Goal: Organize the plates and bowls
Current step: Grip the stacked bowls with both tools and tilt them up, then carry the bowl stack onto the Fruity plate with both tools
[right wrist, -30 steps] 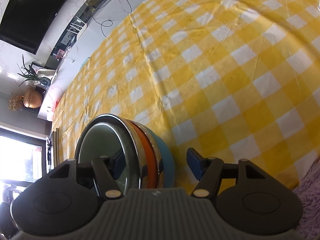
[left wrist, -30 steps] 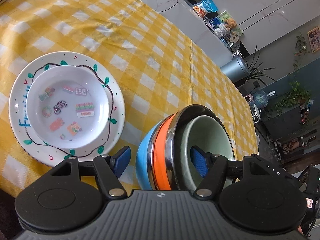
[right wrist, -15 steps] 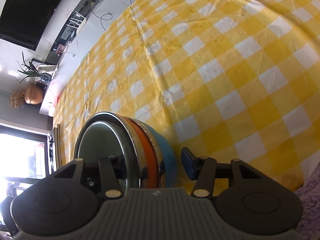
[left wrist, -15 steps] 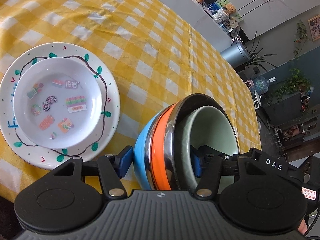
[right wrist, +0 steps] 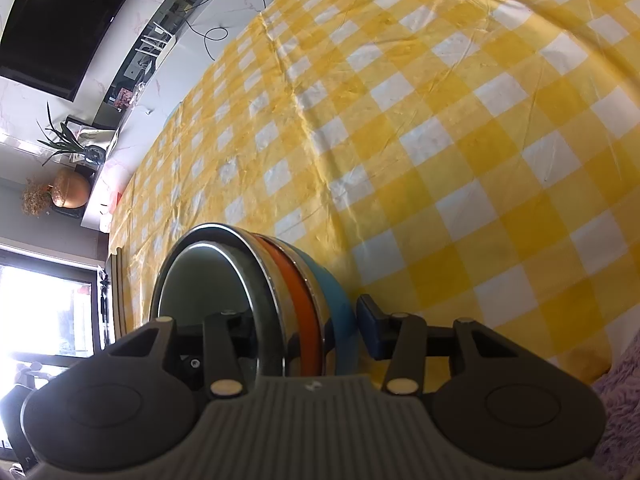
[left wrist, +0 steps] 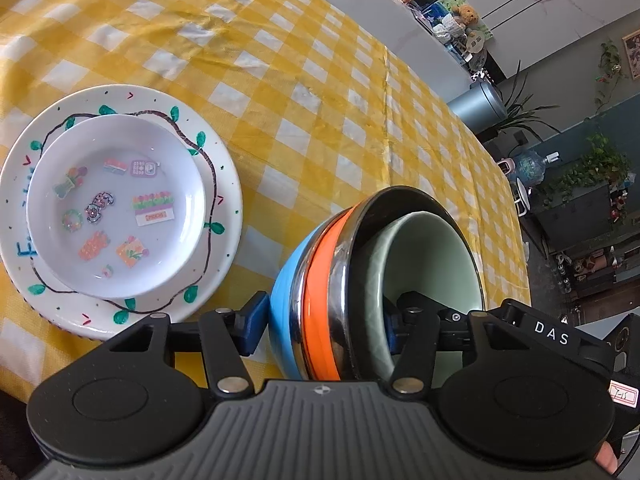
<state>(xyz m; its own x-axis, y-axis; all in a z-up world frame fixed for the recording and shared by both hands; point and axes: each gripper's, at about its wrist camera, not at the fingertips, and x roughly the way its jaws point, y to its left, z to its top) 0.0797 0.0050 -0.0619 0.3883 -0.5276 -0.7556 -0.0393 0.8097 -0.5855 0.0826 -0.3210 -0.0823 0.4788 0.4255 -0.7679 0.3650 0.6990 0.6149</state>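
Note:
A nested bowl stack (left wrist: 320, 280) stands on the yellow checked cloth: a blue bowl (left wrist: 286, 284) outermost, then steel and orange rims, and a pale green bowl (left wrist: 432, 264) innermost. My left gripper (left wrist: 324, 326) is shut on the stack's near wall, one pad on the blue outside and one inside the green bowl. The jaws of my right gripper (right wrist: 304, 328) are closing on the opposite wall of the stack (right wrist: 296, 292), with the outer pad against the blue bowl (right wrist: 338, 292) and the inner finger dark inside. To the left, a white sticker dish (left wrist: 120, 208) sits on a painted plate (left wrist: 222, 216).
The yellow checked tablecloth (right wrist: 460, 140) stretches far beyond the stack. A purple fluffy fabric (right wrist: 616, 400) lies at the near right table edge. The right gripper's black body (left wrist: 552, 338) shows beside the stack in the left wrist view. Shelves, plants and a water bottle stand past the table.
Both grippers' jaws have narrowed onto the stack's walls, with the outer pads moving in to the blue bowl. The stack and the plate with its dish stay where they were.

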